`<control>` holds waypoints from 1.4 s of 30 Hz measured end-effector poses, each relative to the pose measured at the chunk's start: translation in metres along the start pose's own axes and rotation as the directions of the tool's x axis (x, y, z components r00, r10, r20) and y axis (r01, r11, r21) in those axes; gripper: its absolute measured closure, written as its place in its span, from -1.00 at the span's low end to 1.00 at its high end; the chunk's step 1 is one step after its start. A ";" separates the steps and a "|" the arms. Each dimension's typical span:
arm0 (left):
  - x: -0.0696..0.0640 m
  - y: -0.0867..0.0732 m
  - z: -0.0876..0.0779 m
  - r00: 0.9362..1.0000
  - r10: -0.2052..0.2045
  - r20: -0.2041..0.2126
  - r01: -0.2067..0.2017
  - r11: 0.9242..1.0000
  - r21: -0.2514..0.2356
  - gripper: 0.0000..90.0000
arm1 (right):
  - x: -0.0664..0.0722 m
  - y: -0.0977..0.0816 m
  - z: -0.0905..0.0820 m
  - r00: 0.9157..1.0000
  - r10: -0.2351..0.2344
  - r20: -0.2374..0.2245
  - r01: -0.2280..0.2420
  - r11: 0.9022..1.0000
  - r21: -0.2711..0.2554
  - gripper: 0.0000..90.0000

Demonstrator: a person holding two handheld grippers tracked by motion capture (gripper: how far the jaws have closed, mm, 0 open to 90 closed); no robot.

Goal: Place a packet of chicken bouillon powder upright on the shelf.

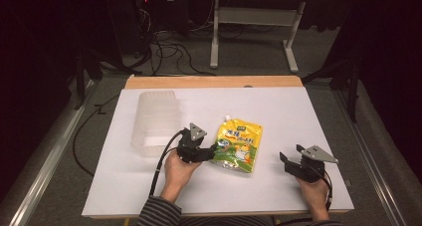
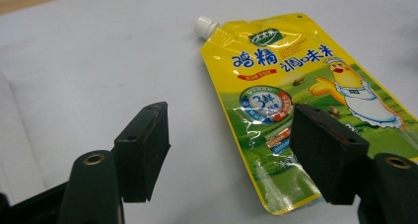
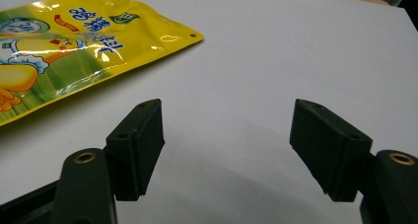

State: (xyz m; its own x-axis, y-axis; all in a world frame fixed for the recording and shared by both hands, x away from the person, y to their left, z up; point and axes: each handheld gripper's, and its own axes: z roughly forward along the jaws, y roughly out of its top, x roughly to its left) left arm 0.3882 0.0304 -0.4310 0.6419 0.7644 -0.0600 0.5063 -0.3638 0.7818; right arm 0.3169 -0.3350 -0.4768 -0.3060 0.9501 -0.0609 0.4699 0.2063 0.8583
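the pouch [image 1: 238,145] lies flat on the white table [image 1: 278,111], a little toward 5 o'clock of its middle, with the white cap [image 1: 226,118] pointing to about 11 o'clock in the high view. it is yellow on top and green below, with a cartoon chicken printed on it.

the left gripper [image 1: 211,150] sits at the pouch's 9 o'clock edge, held in the left hand [image 1: 178,170]. in the left gripper view its jaws stand wide apart [image 2: 231,152]: the left one is over bare table, the right one is over the lower part of the pouch [image 2: 300,100], and nothing is pinched between them (whether the right jaw touches the foil i cannot tell). the cap [image 2: 205,26] shows at 12 o'clock of that view.

the right gripper [image 1: 290,161] is at 3 o'clock of the pouch, well apart from it, held in the right hand [image 1: 312,192] near the table's 5 o'clock corner. in the right gripper view its jaws are also wide apart [image 3: 226,150] with only table between them; the pouch [image 3: 64,51] lies off at 10 o'clock.

a clear tub [image 1: 155,120] rests at 9 o'clock of the table, just past the left gripper. striped sleeves [image 1: 159,212] come in from 6 o'clock.
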 end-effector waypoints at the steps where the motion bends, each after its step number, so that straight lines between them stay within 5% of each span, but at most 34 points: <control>1: 0.001 0.002 0.001 1.000 -0.006 0.003 0.006 1.000 0.007 -0.29 | 0.000 0.000 0.000 1.000 0.000 0.000 0.000 1.000 0.000 -0.34; 4: 0.001 0.011 0.005 0.999 -0.024 0.042 0.023 0.999 0.029 -0.29 | 0.000 0.000 0.000 1.000 -0.002 0.000 0.002 1.000 -0.001 -0.34; 10: 0.001 0.025 0.014 0.999 -0.024 0.047 0.021 0.997 0.071 -0.31 | 0.000 0.000 0.000 1.000 -0.005 -0.001 0.005 1.000 -0.003 -0.34; 17: 0.006 0.038 0.033 0.994 -0.069 0.090 0.056 0.989 0.140 -0.35 | 0.000 0.000 0.000 1.000 0.002 0.002 -0.002 1.000 -0.001 -0.34; 27: 0.011 0.050 0.061 0.985 -0.127 0.117 0.097 0.967 0.235 -0.38 | 0.000 0.000 0.000 1.000 0.003 0.004 -0.003 1.000 -0.003 -0.34; 37: 0.024 0.047 0.090 0.958 -0.254 0.136 0.200 0.926 0.320 -0.40 | 0.000 0.000 0.000 1.000 0.006 0.002 -0.006 1.000 -0.005 -0.34; 41: 0.025 0.046 0.093 0.950 -0.273 0.149 0.212 0.919 0.333 -0.39 | 0.000 0.000 0.000 1.000 0.003 0.003 -0.003 1.000 -0.003 -0.34; 42: 0.026 0.046 0.095 0.943 -0.291 0.159 0.225 0.914 0.339 -0.39 | 0.000 0.000 0.000 1.000 0.003 0.003 -0.003 1.000 -0.003 -0.34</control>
State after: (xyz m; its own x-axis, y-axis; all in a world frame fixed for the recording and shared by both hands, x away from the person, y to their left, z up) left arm 0.4823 -0.0171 -0.4555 0.5498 0.7423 -0.3831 0.8020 -0.3410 0.4904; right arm 0.3168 -0.3352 -0.4767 -0.3025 0.9512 -0.0600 0.4684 0.2032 0.8598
